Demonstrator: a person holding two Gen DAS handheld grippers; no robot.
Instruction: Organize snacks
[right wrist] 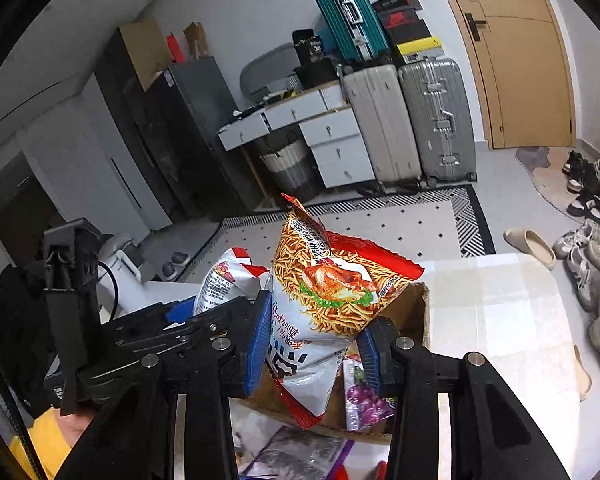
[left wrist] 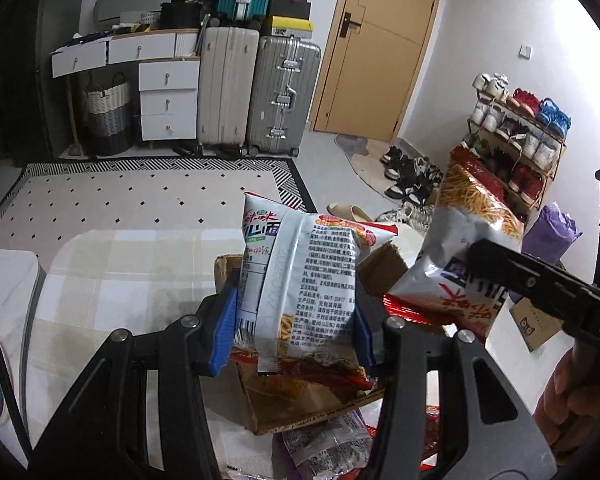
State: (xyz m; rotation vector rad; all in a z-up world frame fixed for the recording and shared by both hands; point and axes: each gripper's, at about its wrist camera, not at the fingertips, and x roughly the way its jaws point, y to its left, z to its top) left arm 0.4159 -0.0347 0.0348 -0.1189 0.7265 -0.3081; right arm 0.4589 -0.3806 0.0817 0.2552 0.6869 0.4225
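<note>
My left gripper is shut on a white noodle-snack bag, held upright over an open cardboard box that holds red snack packs. My right gripper is shut on a second noodle-snack bag with a roast chicken picture, held above the same box. In the left wrist view the right gripper comes in from the right with its bag raised beside mine. In the right wrist view the left gripper and its bag show at left.
The box stands on a table with a pale checked cloth. Loose snack packets lie in front of the box; a purple packet is inside it. A patterned rug, suitcases, drawers and a shoe rack are beyond.
</note>
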